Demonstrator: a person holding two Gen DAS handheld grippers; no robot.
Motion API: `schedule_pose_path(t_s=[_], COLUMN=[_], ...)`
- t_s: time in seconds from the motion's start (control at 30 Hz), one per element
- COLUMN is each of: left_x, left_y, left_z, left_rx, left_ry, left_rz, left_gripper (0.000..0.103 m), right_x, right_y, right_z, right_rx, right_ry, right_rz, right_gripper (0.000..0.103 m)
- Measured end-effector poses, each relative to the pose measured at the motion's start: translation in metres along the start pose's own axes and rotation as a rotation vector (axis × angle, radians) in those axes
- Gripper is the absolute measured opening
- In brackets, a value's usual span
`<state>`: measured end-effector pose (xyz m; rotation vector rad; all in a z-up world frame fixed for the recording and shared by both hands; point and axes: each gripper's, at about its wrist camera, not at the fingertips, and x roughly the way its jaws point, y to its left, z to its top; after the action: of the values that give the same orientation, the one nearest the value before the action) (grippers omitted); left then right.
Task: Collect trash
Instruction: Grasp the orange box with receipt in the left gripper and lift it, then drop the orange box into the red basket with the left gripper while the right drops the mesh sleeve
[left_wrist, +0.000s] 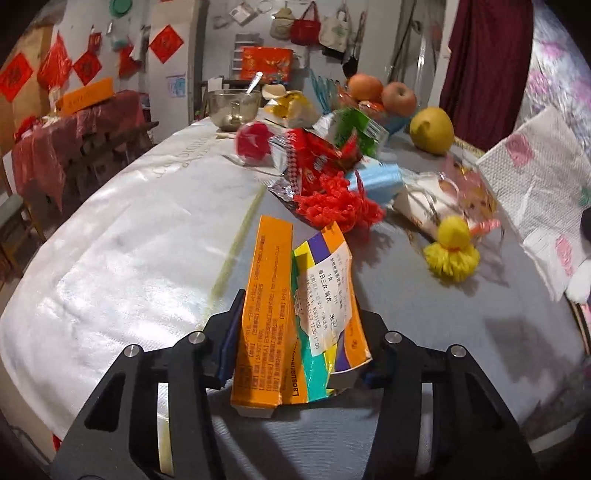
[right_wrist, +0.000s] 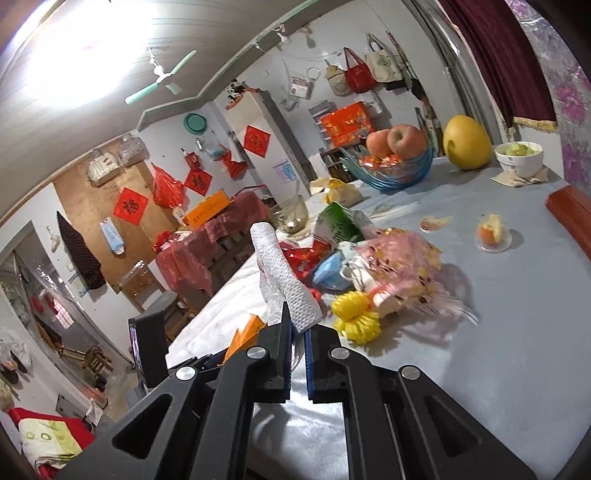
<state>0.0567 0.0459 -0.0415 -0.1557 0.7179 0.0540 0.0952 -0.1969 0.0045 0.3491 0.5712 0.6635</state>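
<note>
Both tongs are loaded: your left tongs (left_wrist: 295, 354) clamp the flattened orange boxes (left_wrist: 291, 314), your right tongs (right_wrist: 297, 354) pinch the paper towel (right_wrist: 284, 273), lifted clear of the desk (right_wrist: 498, 332) for binning.

Red ball (left_wrist: 253, 143) blurred; napkin (left_wrist: 543, 192) cut off (right edge).

Between the black left gripper (left_wrist: 295, 343) fingers sits an orange box (left_wrist: 264, 314) beside a carton (left_wrist: 328, 306) striped purple, yellow and green with a white label. Ahead of it lie red mesh (left_wrist: 332, 206), a pale blue mask (left_wrist: 380, 181) and a yellow pompom (left_wrist: 452, 251) on the grey table (left_wrist: 424, 314). The black right gripper (right_wrist: 297, 332) pinches a white embossed tissue (right_wrist: 284, 280).
</note>
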Motion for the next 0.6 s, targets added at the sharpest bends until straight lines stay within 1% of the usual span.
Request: schedule_pose_path(t_s=[0.1,0.33,0.43,0.6], left_x=[-0.016,-0.062,-0.081,-0.11], left_y=[0.005,0.015,0.024,0.053], left_z=[0.006,0.016,0.012,-0.002], left_rx=[-0.027,-0.056,-0.069,-0.121], left_ry=[-0.026,-0.097,-0.115,-0.108], left_rz=[-0.011,0.016,0.043,0.069], left_gripper=[0.049,0.049,0.049,0.049], right_x=[0.007,0.019,0.019,0.012], right_y=[0.0,-0.009,-0.01,0.001], right_z=[0.001,-0.001,0.0,0.001], right_rx=[0.0,0.025,0.038,0.02], right_ry=[0.0,0.016,0.017,0.003], right_rz=[0.041,0.102,0.122,0.139], right_gripper=[0.008,0.008,0.008,0.008])
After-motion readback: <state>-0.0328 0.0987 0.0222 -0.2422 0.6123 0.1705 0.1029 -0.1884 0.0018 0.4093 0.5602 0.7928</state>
